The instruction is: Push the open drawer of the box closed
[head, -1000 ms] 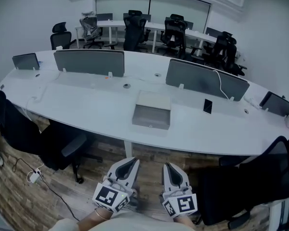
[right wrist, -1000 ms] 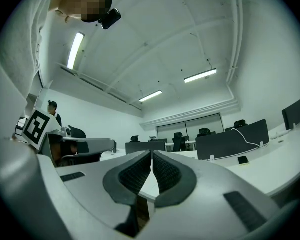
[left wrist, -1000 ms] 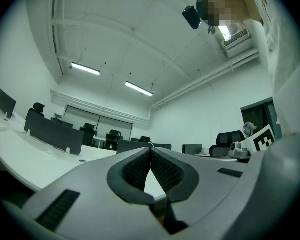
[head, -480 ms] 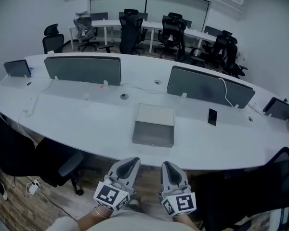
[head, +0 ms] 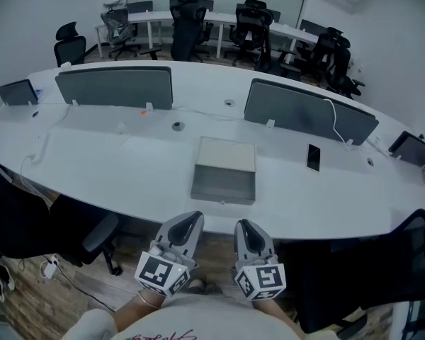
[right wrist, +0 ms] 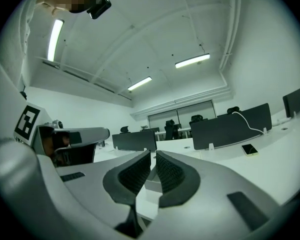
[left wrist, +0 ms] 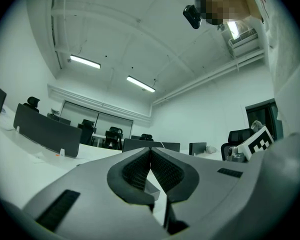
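My left gripper (head: 190, 222) and right gripper (head: 243, 227): the 2 jaw pairs pinched together, empty, short of the table (head: 113, 168) edge. Box (head: 227, 153) ahead on it, drawer (head: 223, 186) open toward me.

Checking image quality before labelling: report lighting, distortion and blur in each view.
Head view: dim, bluish, even light, slightly soft; the wide lens bows the table; the box casts little shadow. Left gripper view: heavy fisheye, black round border, bright ceiling lights. Right gripper view: same fisheye border; the strip light glares at upper left.
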Demonstrator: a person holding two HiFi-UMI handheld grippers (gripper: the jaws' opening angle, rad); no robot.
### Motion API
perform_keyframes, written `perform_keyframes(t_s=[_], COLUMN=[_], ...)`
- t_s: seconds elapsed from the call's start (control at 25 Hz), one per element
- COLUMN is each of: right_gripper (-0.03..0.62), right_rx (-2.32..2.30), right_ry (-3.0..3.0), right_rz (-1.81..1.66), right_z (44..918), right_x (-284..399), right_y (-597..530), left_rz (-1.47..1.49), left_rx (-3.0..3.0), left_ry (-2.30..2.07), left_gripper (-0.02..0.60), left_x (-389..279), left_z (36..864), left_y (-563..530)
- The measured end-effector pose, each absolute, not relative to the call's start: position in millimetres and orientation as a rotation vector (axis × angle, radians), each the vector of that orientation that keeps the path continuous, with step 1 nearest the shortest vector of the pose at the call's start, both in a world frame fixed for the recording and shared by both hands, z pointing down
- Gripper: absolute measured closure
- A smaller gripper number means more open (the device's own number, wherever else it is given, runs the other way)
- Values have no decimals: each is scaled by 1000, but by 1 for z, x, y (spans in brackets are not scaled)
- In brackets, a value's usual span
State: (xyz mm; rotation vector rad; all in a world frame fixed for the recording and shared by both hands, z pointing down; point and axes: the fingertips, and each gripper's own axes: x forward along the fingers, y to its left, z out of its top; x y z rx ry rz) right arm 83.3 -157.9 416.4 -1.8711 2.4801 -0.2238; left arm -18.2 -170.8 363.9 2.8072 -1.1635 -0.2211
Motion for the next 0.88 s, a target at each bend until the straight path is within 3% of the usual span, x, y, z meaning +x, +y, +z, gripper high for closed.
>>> perform_keyframes(t_s=[0.28,0.4,0.88], right_gripper=[569,525,480], right_rx=[-1926,-1945,-2076], right_ry=[2450,2459,2427], right_rz=[-486,-563,-890], right_z=[464,486,571], right_x=[95,96,78], right_y=[-178,-191,-247], left_rz=[-170,-157,-140], left_rx=[2772,2763,2723], left_ry=[-1184,-1205,-1279], left_gripper=[572,572,572], left_x=[-18,-20,-42], left_z=[374,377,379], left_y=[-166,-165,-156])
